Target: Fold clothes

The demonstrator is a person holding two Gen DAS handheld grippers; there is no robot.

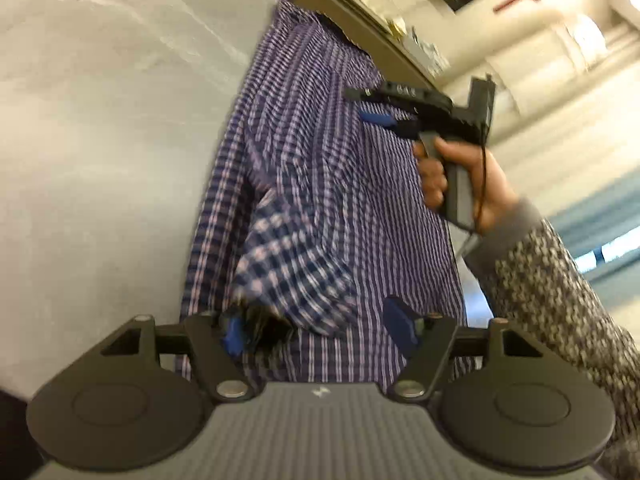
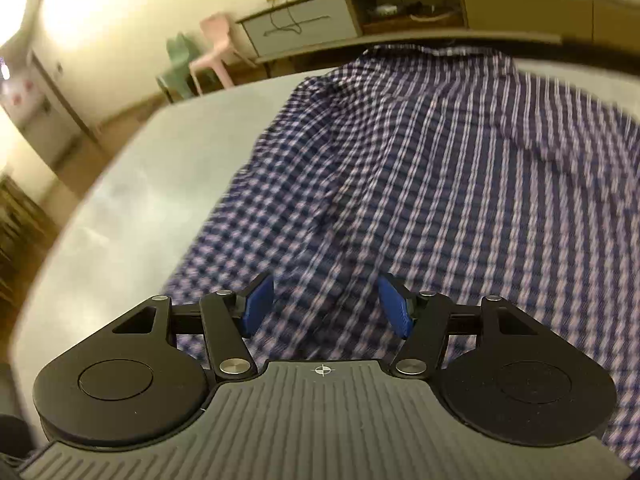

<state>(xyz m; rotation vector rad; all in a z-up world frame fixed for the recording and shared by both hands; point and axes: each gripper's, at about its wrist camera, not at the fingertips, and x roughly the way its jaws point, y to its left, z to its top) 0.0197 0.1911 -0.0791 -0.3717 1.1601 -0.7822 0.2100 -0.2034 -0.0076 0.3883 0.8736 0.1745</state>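
Observation:
A blue and white checked shirt (image 1: 320, 184) lies spread on a pale grey table (image 1: 100, 140). It also fills the right wrist view (image 2: 460, 184). My left gripper (image 1: 316, 328) is open over the shirt's near edge; a raised fold of cloth sits between its blue pads (image 1: 400, 324), untouched as far as I can tell. My right gripper (image 2: 326, 306) is open just above the shirt, its blue pads (image 2: 258, 304) apart with nothing between them. The right gripper also shows in the left wrist view (image 1: 376, 116), held by a hand over the shirt's far part.
The table's bare surface (image 2: 132, 208) lies to the left of the shirt. Beyond the table stands a long low cabinet (image 2: 400, 12) with small items on top. A pink chair (image 2: 216, 52) and a green chair (image 2: 176, 64) stand on the floor behind.

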